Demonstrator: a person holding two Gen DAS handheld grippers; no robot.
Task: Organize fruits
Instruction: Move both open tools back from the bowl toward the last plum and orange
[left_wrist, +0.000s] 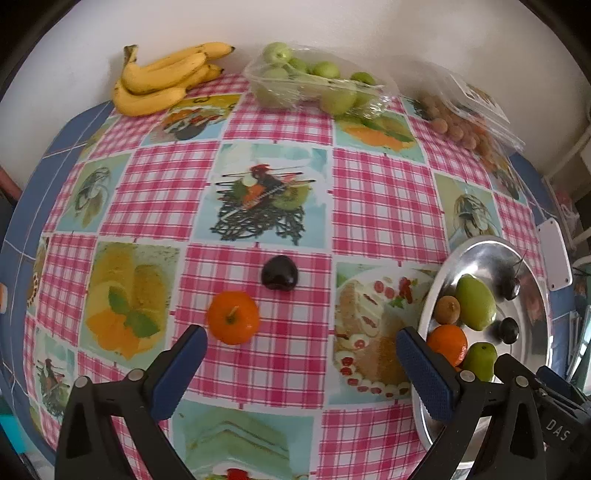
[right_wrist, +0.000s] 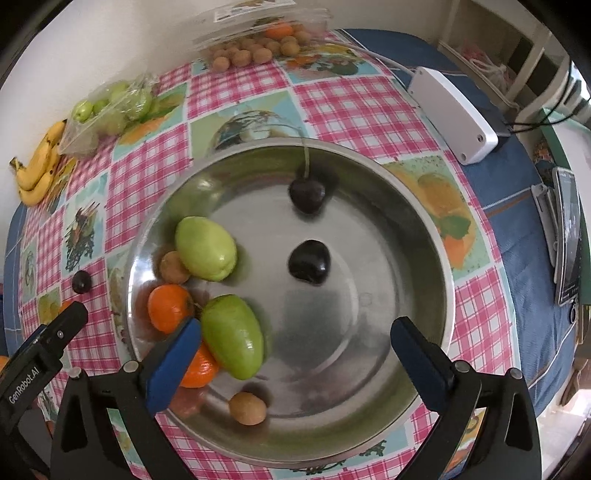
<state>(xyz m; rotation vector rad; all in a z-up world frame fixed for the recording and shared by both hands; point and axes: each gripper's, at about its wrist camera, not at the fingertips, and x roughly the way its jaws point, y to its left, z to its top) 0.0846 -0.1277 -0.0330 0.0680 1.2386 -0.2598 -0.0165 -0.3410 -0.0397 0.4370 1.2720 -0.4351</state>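
Right wrist view looks down on the steel bowl (right_wrist: 436, 236) with the right tool (right_wrist: 295, 345) spread wide and empty above it. Nearest lie a small brown fruit (right_wrist: 247, 408), a green fruit (right_wrist: 232, 338) and an orange (right_wrist: 168, 308); farther in sit two dark cherries (right_wrist: 308, 261), so a good share seems sorted already. In the left wrist view the left tool (left_wrist: 301, 360) is likewise wide open and holds nothing. A loose mandarin (left_wrist: 232, 322) rests on the surface (left_wrist: 384, 206) just ahead of its left finger, a loose cherry (left_wrist: 279, 273) just beyond. Farthest, bananas (left_wrist: 162, 81) and bagged green fruit (left_wrist: 314, 85) lie untouched by the wall.
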